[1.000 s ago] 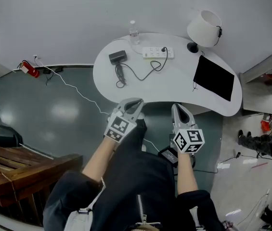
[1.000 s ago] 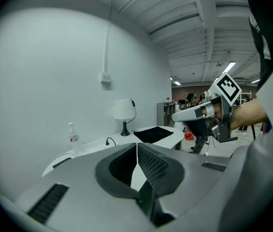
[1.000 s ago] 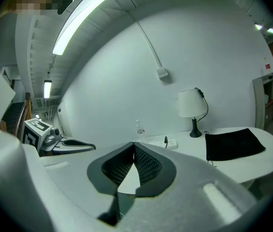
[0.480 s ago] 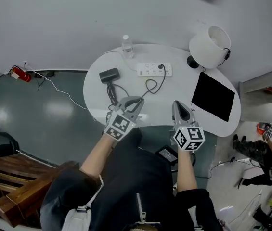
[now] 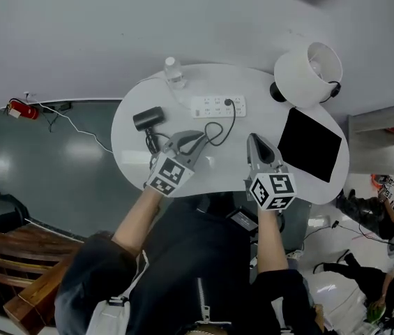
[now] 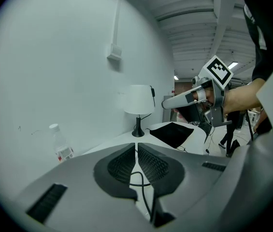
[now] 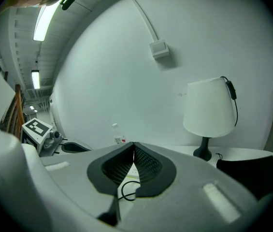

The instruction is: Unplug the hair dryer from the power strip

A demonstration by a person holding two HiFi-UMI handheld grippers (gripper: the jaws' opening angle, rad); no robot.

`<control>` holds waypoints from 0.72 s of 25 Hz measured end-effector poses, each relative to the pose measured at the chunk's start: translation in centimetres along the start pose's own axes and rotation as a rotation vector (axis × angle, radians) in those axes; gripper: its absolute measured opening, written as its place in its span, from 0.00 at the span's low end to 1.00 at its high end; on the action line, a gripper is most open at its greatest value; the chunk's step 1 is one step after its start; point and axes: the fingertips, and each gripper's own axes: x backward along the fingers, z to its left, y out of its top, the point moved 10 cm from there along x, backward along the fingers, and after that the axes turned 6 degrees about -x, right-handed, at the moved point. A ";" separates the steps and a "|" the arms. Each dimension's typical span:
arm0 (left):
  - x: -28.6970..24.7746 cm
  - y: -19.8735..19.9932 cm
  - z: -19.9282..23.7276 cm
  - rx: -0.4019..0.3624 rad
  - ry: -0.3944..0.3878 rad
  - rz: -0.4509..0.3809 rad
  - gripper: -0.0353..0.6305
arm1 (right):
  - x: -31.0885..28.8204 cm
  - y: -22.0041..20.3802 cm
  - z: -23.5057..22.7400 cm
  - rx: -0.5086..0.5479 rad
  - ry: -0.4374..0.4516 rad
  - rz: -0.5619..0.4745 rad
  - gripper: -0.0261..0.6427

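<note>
A black hair dryer (image 5: 147, 118) lies at the left of the white table (image 5: 134, 152). Its black cord (image 5: 215, 128) loops across to a plug (image 5: 229, 104) sitting in the white power strip (image 5: 217, 106) at the back. My left gripper (image 5: 198, 139) is shut and empty, hovering over the table just short of the cord loop (image 6: 139, 180). To its right, my right gripper (image 5: 254, 140) is also shut and empty, above the table's front part. Between the right jaws a piece of the cord (image 7: 129, 190) shows.
A water bottle (image 5: 174, 72) stands at the table's back left. At the back right is a white lamp (image 5: 308, 65), with a black mat (image 5: 309, 144) in front of it. Beyond the table lie a grey floor and a white cable (image 5: 92, 132).
The person has stepped up to the table. Both grippers, earlier short of its near edge, now reach over the tabletop toward the cord and the strip.
</note>
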 end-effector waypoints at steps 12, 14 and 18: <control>-6.1 -0.2 2.2 -0.029 -0.011 0.106 0.08 | -4.2 1.0 -3.6 0.045 0.039 0.108 0.04; -6.9 -0.4 2.6 -0.066 -0.020 0.127 0.08 | -4.7 1.0 -3.9 0.050 0.041 0.120 0.04; -8.5 -1.1 3.8 -0.136 -0.038 0.175 0.08 | -5.6 1.1 -4.2 0.067 0.042 0.143 0.04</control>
